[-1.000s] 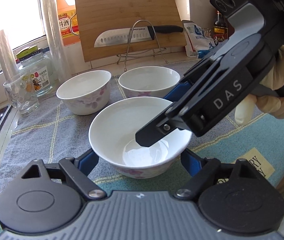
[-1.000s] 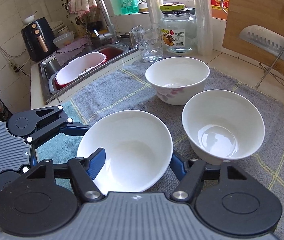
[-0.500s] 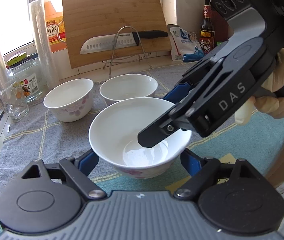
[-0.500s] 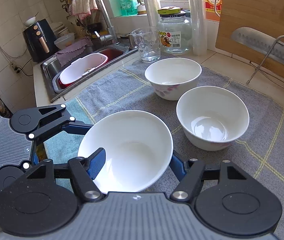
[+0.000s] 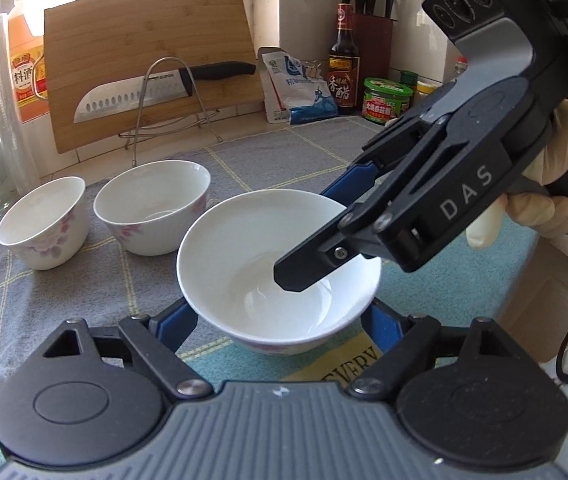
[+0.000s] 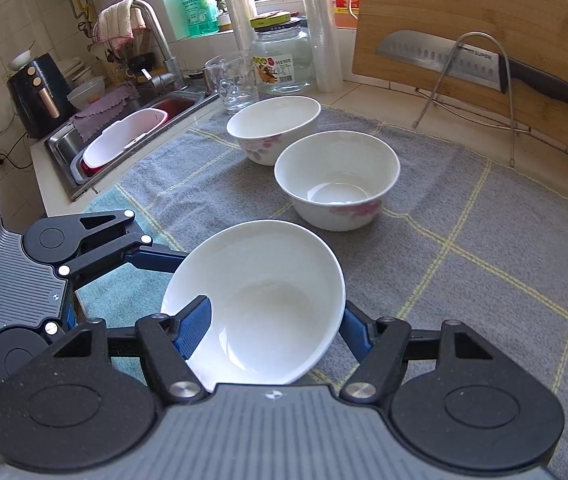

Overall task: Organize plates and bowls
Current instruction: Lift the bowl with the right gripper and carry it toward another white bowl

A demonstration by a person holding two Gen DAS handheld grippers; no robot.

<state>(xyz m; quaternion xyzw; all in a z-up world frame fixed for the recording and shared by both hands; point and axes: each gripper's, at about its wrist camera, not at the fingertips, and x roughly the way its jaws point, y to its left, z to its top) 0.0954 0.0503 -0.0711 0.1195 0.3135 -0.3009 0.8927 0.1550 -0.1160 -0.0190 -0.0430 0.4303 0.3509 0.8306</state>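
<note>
Grey towel (image 6: 464, 240), white bowl (image 5: 243, 256) mouth-up, slightly tilted, both grippers' fingers (image 5: 175, 322) clamping it

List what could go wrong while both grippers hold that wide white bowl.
1. The wide white bowl is gripped by both the left gripper and right gripper; uneven pulling might tilt or drop it.
2. The right gripper grips only its rim, one finger inside; smooth glazed ceramic may slip.
3. Two smaller white floral bowls sit close by; a swing could knock them.
</note>
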